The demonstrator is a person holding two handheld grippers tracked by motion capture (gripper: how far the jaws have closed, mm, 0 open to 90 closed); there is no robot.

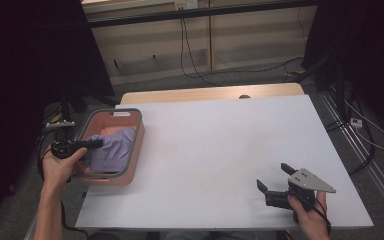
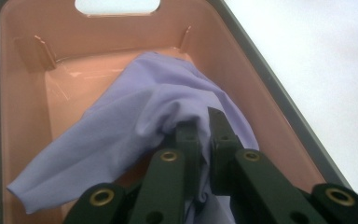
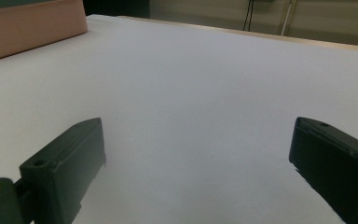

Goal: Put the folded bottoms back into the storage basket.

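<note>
A lilac cloth (image 1: 111,149) lies crumpled inside a pink bin (image 1: 136,142) at the table's left edge. My left gripper (image 1: 94,144) reaches over the bin's near-left side and is shut on a fold of the cloth (image 2: 135,126); in the left gripper view (image 2: 204,122) the jaws pinch the fabric, which drapes away to the lower left over the bin floor (image 2: 70,84). My right gripper (image 1: 274,176) rests low over the white table near its front right corner, jaws wide apart and nothing between them (image 3: 198,140).
The white tabletop (image 1: 220,140) stretches between the bin and the right gripper. The bin's outer wall (image 3: 28,28) shows far off in the right gripper view. Cables and dark stands sit on the floor beyond the table's edges.
</note>
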